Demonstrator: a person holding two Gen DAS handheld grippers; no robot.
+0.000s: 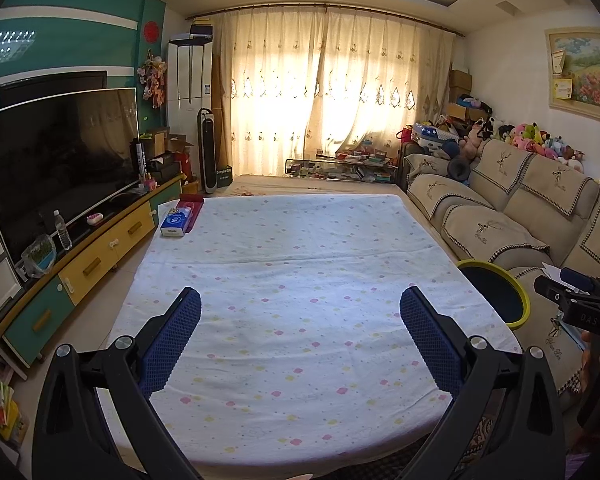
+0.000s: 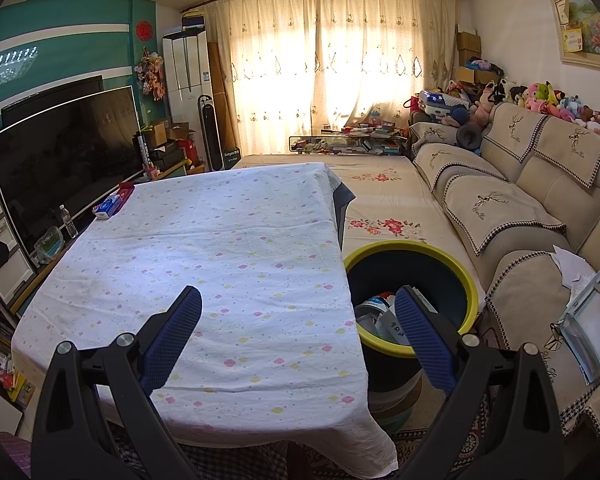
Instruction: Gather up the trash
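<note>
Left tongs (image 1: pixel 300 316) spread wide and empty above the desk (image 1: pixel 300 260), blue dimpled pads (image 1: pixel 171 340) on black frames. Right tongs (image 2: pixel 297 316) likewise open, holding nothing, one finger over the cloth, the other above the bin (image 2: pixel 420 254). Round dark bin with a yellow-green rim, just beside the desk's right edge, holding crumpled paper and packaging trash (image 2: pixel 380 314). White cloth dotted with small pink and yellow flowers. On the far left corner, a blue tissue pack (image 1: pixel 175 221) against a flat red box (image 1: pixel 191 203). Beyond, a padded beige sofa (image 2: pixel 500 208).
</note>
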